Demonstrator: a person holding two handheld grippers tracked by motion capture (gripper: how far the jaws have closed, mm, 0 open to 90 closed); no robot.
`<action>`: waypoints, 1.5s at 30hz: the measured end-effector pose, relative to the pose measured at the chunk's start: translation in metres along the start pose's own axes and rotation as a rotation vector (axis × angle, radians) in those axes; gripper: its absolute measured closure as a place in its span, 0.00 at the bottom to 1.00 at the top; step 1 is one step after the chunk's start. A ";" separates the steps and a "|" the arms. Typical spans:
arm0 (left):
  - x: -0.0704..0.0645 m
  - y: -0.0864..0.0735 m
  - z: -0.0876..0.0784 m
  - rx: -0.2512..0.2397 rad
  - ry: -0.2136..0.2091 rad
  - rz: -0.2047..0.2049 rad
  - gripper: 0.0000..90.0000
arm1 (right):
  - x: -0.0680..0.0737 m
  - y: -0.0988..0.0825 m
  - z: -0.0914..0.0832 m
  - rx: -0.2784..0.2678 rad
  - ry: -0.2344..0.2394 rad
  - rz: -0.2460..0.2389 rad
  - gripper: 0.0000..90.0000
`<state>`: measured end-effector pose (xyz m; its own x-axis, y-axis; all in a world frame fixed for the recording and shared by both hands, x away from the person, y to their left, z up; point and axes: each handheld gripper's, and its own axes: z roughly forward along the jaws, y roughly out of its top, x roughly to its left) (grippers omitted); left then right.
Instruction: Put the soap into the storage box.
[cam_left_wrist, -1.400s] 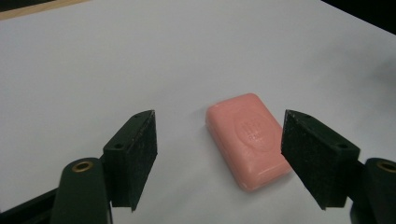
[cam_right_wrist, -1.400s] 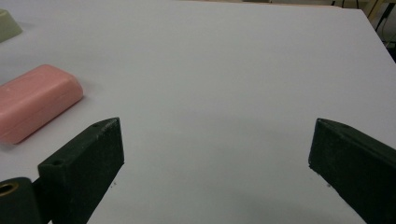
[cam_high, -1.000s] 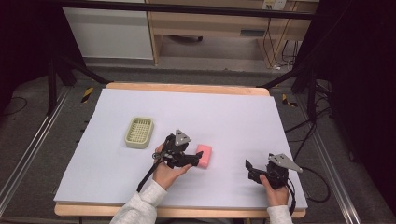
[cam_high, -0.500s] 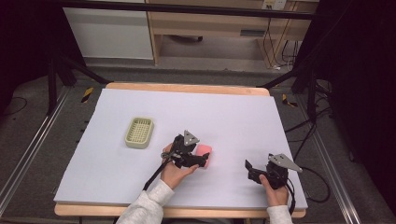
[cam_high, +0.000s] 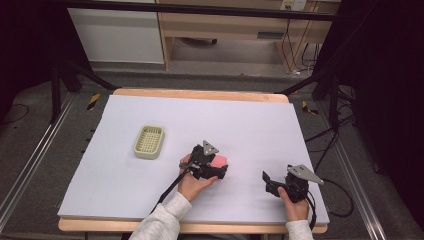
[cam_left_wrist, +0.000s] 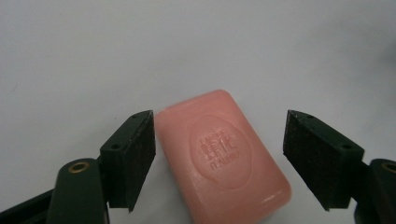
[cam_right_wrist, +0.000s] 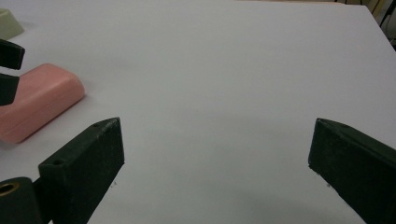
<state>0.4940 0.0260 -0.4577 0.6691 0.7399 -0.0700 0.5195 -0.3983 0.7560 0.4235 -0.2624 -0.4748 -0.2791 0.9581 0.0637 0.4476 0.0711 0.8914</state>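
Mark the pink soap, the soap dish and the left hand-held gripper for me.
pink soap (cam_left_wrist: 222, 151), left gripper view, embossed top face
soap dish (cam_high: 149, 141), high view, slatted middle
left hand-held gripper (cam_left_wrist: 217, 158), left gripper view, between its open jaws

Pink soap bar (cam_left_wrist: 222, 151): rounded rectangle, embossed oval stamp facing up, flat on white table sheet (cam_high: 250, 125), set diagonally, near centre-front. Pale green slatted soap dish (cam_high: 149, 142): empty, upright, left of bar, well apart.

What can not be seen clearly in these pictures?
- Pink soap: its near end is cut off by the bottom edge of the left gripper view; the embossed lettering is too small to read.
- Soap in the high view: partly hidden by the left gripper.
- Soap dish: cut off at the right gripper view's corner.
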 end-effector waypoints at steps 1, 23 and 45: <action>0.000 0.000 0.001 0.007 0.003 0.007 0.28 | 0.000 0.000 0.000 0.003 0.000 0.000 0.04; 0.000 -0.003 0.018 0.065 0.018 -0.019 0.26 | 0.000 0.000 0.001 0.009 0.007 0.001 0.04; 0.004 -0.002 0.017 0.105 -0.008 -0.026 0.36 | 0.000 0.000 0.001 0.011 0.007 0.001 0.04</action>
<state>0.5048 0.0208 -0.4701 0.6586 0.7465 -0.0943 0.5893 -0.4338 0.6816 0.4241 -0.2620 -0.4754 -0.2848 0.9561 0.0683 0.4575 0.0729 0.8862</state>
